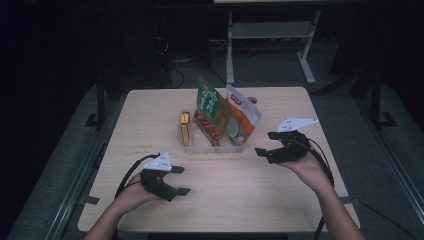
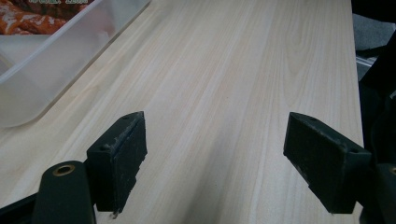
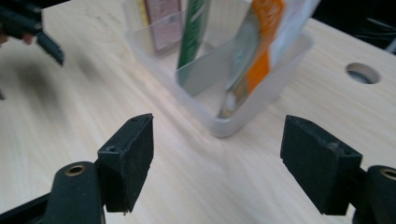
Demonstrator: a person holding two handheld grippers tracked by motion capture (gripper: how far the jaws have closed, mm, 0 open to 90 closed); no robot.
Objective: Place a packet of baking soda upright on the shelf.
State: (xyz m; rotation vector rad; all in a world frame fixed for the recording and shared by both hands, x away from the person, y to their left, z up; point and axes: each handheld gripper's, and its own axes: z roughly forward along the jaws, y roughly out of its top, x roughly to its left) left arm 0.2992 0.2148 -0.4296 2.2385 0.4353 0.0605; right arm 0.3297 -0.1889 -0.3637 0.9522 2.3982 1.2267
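A clear plastic bin [image 1: 210, 148] stands at the middle of the light wooden table [image 1: 150, 115]. Upright in it are a yellow box [image 1: 185, 128], a red packet [image 1: 207, 127], a green packet [image 1: 209, 102] and an orange-and-white packet [image 1: 242, 120]. My left gripper [image 1: 183, 180] rests low over the table's front left, open and empty; its jaws [image 2: 215, 158] frame bare wood, with the bin's wall [image 2: 46, 70] off to their left. My right gripper [image 1: 265, 143] hovers just right of the bin, open and empty, its jaws [image 3: 217, 154] pointing at the bin's near corner [image 3: 252, 107].
A round hole [image 3: 363, 73] sits in the tabletop behind the bin. In the right gripper view the left gripper [image 3: 28, 23] appears blurred at the top left. A white metal frame [image 1: 305, 55] and cables stand on the floor beyond the table's far edge.
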